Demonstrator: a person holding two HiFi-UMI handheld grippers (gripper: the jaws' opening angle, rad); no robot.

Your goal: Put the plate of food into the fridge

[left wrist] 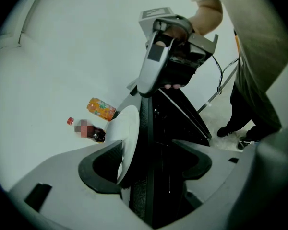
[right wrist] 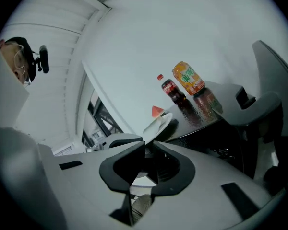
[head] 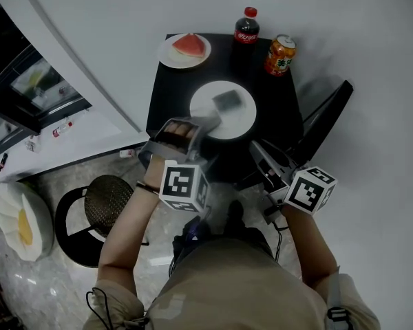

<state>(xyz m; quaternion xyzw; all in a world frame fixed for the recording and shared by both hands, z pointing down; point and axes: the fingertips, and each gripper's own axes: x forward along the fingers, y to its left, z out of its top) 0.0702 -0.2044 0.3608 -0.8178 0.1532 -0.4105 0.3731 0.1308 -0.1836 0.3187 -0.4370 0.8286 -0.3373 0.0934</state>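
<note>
A white plate (head: 222, 115) with a dark grey piece of food on it lies in the middle of the small black table (head: 172, 91). My left gripper (head: 210, 122) reaches its near-left rim. In the left gripper view the jaws (left wrist: 149, 159) stand open, with the plate's rim (left wrist: 127, 138) and the table's edge between them. My right gripper (head: 258, 148) hangs at the table's front right edge, apart from the plate. Its jaws (right wrist: 146, 147) are shut on nothing. A second plate with a watermelon slice (head: 188, 45) sits at the table's back left.
A cola bottle (head: 246, 27) and an orange can (head: 280, 53) stand at the table's back. A black chair (head: 327, 119) is to the right. A round black stool (head: 107, 201) stands on the floor at the left. A dark glass-fronted cabinet (head: 27, 91) is at the far left.
</note>
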